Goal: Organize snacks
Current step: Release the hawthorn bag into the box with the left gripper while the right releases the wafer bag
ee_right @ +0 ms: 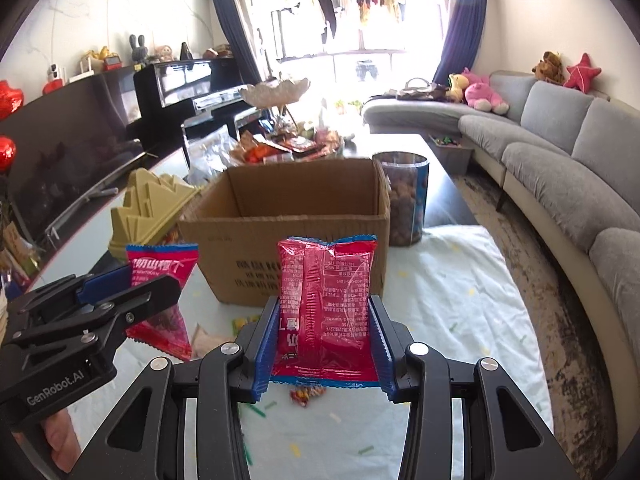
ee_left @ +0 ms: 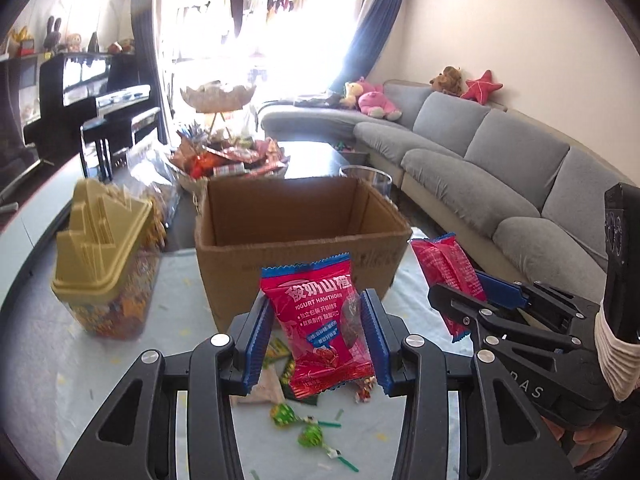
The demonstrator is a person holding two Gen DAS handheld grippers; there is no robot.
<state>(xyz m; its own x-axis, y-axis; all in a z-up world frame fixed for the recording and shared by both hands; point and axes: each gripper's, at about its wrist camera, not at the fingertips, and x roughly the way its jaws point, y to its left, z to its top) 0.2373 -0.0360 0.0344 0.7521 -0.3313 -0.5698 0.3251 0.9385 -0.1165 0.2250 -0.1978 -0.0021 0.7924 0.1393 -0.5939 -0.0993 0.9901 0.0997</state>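
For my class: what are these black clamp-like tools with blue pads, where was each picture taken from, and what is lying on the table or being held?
These are two hand-held grippers, not a robot arm; a person squeezes one in each hand. Each carries a wide-angle camera looking along its fingers, so one picture is from the left tool and the other from the right.

The left gripper is shut on a red hawthorn snack packet. The right gripper is shut on a second red packet, showing its back.

Ahead on the pale tablecloth stands an open cardboard box. Beside it are a gold-lidded jar and a clear tub. Green lollipops and small sweets lie loose.
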